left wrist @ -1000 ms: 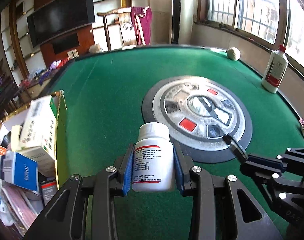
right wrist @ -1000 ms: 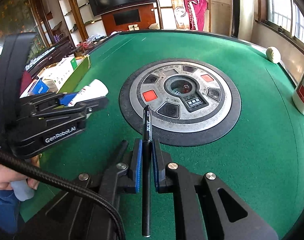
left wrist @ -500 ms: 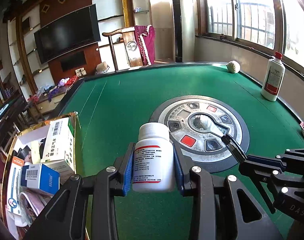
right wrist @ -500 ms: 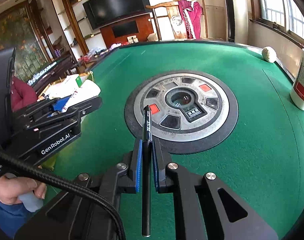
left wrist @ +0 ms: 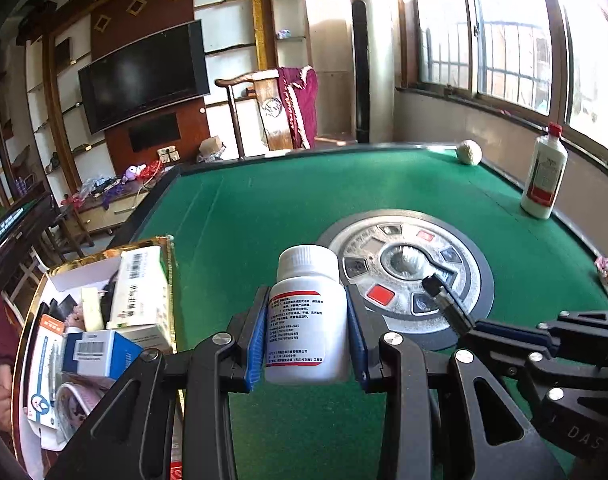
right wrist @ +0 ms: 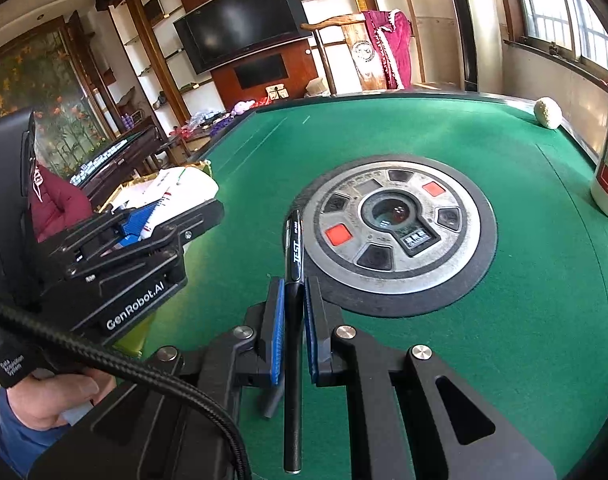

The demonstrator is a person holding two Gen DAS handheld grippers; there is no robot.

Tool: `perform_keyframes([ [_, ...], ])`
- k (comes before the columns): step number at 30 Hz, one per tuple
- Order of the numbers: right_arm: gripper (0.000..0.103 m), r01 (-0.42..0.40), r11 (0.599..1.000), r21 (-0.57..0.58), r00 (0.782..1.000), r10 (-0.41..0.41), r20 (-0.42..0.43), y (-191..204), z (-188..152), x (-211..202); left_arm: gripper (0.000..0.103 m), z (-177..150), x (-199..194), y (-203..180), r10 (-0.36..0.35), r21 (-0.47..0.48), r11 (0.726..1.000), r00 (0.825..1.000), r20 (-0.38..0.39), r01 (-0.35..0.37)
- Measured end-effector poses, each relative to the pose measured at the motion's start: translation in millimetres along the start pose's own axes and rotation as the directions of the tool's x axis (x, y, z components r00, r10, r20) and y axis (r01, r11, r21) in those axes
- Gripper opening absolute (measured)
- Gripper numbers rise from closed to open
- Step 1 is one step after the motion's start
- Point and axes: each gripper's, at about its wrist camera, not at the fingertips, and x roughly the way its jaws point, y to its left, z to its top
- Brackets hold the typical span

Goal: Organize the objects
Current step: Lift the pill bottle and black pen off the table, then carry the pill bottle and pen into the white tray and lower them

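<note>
My left gripper (left wrist: 306, 320) is shut on a white pill bottle (left wrist: 306, 320) with a red-striped label, held upright above the green felt. The same bottle shows in the right wrist view (right wrist: 184, 196), lying in the left gripper (right wrist: 176, 216). My right gripper (right wrist: 293, 292) is shut on a black pen (right wrist: 293, 320) that points forward past the blue pads; it also shows in the left wrist view (left wrist: 450, 306), held by the right gripper (left wrist: 504, 332). A gold-edged box (left wrist: 169, 280) with several medicine cartons sits at the left table edge.
A round grey control panel (left wrist: 408, 276) with red buttons sits in the middle of the green table (left wrist: 284, 208). A white bottle with a red cap (left wrist: 544, 172) and a pale ball (left wrist: 469, 152) stand at the far right rim. A small wrapper (left wrist: 606, 276) lies at right.
Both grippers have lifted and tilted upward, so more of the room shows. The left gripper with the bottle sits closer to the box. Both grips are unchanged.
</note>
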Motion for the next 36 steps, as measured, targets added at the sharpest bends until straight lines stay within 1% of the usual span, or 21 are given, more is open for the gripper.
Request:
perform_keyframes([
  [4,0.008,-0.032,0.999,-0.005,0.999,0.032,0.006,16.1,8.4,2.0,0.030,5.6,-11.3,14.9,-0.001,-0.036,0.999,1.000,0.026,0.002],
  [9,0.008,-0.072,0.997,-0.029,0.997,0.072,0.002,42.5,19.8,9.0,0.030,10.9,-23.5,47.0,0.020,-0.104,0.994,0.998,0.052,-0.014],
  [15,0.008,-0.116,0.991,-0.068,0.993,0.115,-0.014,82.5,36.8,25.1,0.030,11.8,-30.1,102.6,0.078,-0.211,0.975,0.995,0.062,-0.063],
  [19,0.008,-0.139,0.984,-0.108,0.990,0.136,-0.027,116.1,45.6,39.2,0.031,3.0,-20.9,151.7,0.124,-0.299,0.947,0.992,0.018,-0.113],
  [22,0.008,-0.177,0.978,-0.112,0.983,0.172,-0.058,140.3,50.3,55.2,0.031,-6.1,-9.9,185.5,0.154,-0.361,0.920,0.988,-0.028,-0.153],
  [24,0.008,-0.189,0.974,-0.128,0.981,0.180,-0.078,157.2,51.5,68.0,0.031,-13.5,-1.7,206.8,0.173,-0.409,0.894,0.983,-0.064,-0.184],
  [26,0.008,-0.204,0.971,-0.127,0.977,0.193,-0.092,169.4,52.1,78.8,0.031,-19.5,4.4,217.3,0.182,-0.431,0.880,0.980,-0.087,-0.201],
  [30,0.008,-0.218,0.964,-0.151,0.972,0.200,-0.127,193.8,52.3,103.0,0.031,-28.8,13.8,230.5,0.177,-0.467,0.858,0.976,-0.124,-0.214],
  [36,0.008,-0.212,0.965,-0.151,0.971,0.190,-0.148,208.4,55.6,125.8,0.031,-36.5,18.0,233.7,0.167,-0.479,0.851,0.975,-0.144,-0.216],
])
